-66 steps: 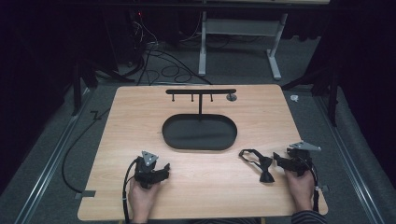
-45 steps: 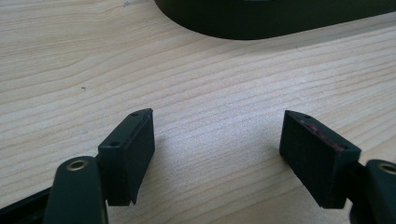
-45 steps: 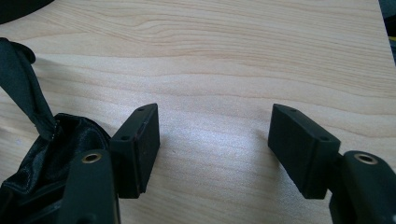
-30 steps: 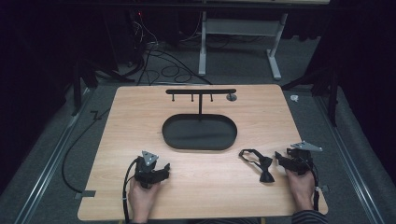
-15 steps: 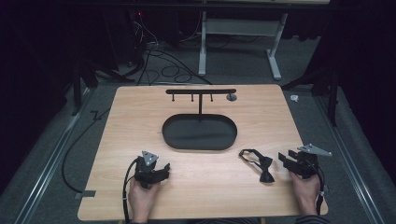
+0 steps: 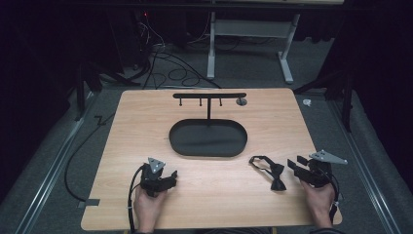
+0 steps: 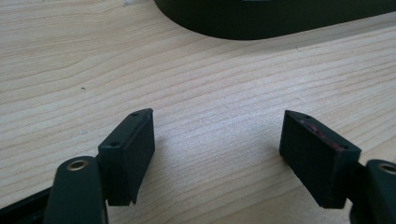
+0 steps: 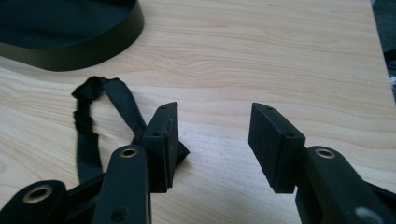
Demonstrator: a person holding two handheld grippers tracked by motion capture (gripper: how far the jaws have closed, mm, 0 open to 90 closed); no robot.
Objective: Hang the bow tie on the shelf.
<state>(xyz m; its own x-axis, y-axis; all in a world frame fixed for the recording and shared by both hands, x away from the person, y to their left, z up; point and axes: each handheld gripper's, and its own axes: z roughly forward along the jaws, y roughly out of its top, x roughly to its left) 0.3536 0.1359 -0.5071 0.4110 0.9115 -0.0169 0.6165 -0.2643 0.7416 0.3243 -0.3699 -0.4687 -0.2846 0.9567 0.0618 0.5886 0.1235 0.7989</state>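
Observation:
A black bow tie (image 6: 276, 176) with its strap looped to the left lies flat on the wooden table (image 6: 146, 126), right of centre near the front. My right gripper (image 6: 293, 163) hovers just right of it. In the right gripper view this gripper (image 8: 212, 116) is open, its jaws have just been closing, and only bare wood lies between them. The bow tie's strap (image 8: 119, 100) runs behind the left-hand jaw. My left gripper (image 6: 171, 177) rests at the front left. It (image 7: 217, 123) stands wide open over bare wood.
A black oval tray (image 6: 208, 152) sits mid-table, with a T-shaped hanger stand (image 6: 209, 95) rising from its far side. The tray's rim (image 7: 261, 23) is ahead of the left gripper and its rim (image 8: 70, 53) is at the upper left of the right gripper view. Cables lie on the floor beyond.
The right hand has drawn a little to the right and up, away from the bow tie, which stays flat on the table. The left hand has kept still.

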